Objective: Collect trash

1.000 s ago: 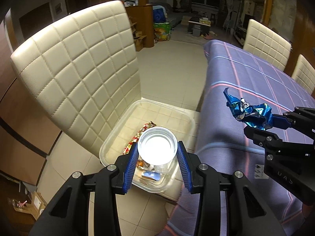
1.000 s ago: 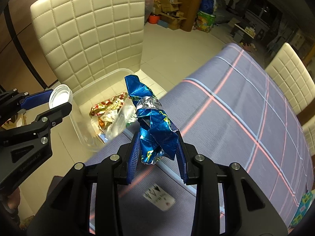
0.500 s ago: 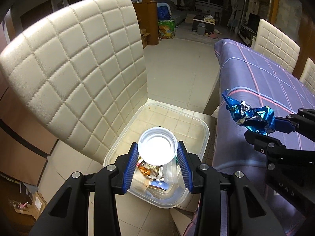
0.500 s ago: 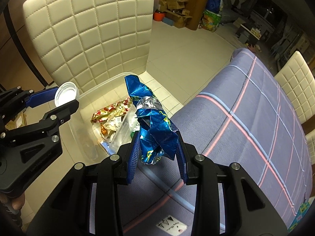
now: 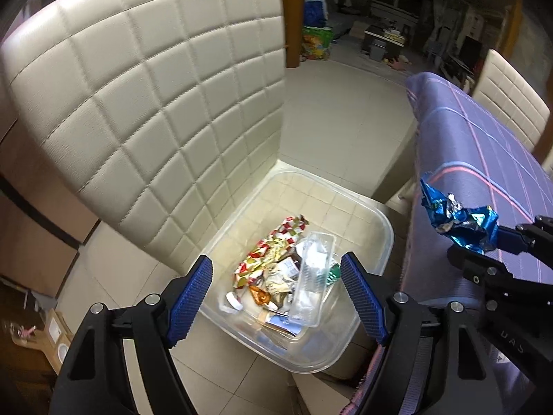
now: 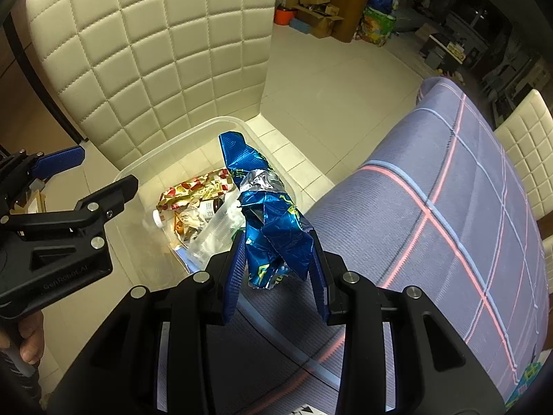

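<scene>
"GenRobot.AI" on left tool (image 6: 90, 180)

- Bin (image 5: 375, 221): clear plastic tub, open top, sits on the cream chair seat, against the quilted backrest, just beside the desk edge.
- Red-white wrapper (image 5: 273, 247): crumpled, lies in bin on the backrest side.
- Clear cup (image 5: 312, 276): transparent plastic, on its side across the trash pile in bin.
- Small white cap (image 5: 234, 300), orange scrap (image 5: 260, 294), other small wrappers: loose in bin bottom, touching each other.
- Blue wrapper (image 6: 268, 221): shiny foil, crumpled, upright, lower end pinched between right hand-held gripper pads, over desk edge, beside bin.
</scene>
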The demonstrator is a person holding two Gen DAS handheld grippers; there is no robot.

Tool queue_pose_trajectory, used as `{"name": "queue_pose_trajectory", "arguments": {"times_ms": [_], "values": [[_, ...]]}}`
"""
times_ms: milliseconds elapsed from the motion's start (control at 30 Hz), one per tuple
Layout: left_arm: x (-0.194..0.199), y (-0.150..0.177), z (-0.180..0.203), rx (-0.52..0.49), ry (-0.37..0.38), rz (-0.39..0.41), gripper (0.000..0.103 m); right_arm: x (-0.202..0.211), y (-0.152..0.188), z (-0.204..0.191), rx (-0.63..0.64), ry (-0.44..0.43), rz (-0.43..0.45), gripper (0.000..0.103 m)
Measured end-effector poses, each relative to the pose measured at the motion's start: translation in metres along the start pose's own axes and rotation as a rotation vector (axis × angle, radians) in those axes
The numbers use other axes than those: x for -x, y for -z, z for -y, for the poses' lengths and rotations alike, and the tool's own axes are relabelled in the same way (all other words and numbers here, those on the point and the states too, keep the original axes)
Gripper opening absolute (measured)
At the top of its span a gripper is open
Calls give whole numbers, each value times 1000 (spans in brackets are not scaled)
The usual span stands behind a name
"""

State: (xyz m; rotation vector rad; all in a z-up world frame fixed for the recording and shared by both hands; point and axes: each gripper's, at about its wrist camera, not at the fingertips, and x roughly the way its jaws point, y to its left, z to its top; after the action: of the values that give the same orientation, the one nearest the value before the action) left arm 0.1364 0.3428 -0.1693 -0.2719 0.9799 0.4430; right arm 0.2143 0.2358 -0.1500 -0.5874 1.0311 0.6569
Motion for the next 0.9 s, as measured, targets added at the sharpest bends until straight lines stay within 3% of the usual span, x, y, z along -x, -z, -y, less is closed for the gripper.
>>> {"name": "queue_pose_trajectory", "arguments": {"times_ms": [467, 533, 567, 900], "values": [[2, 5, -23, 45, -22, 5, 75, -2, -12, -26, 60, -12, 14, 39], [2, 6, -23, 44, -24, 3, 75, -1, -13, -26, 57, -12, 24, 69], [2, 6, -23, 43, -24, 1, 75, 1, -12, -25, 48, -1, 42, 74], [6, 11, -13, 27, -16, -2, 75, 1, -4, -17, 38, 10, 29, 74]]}}
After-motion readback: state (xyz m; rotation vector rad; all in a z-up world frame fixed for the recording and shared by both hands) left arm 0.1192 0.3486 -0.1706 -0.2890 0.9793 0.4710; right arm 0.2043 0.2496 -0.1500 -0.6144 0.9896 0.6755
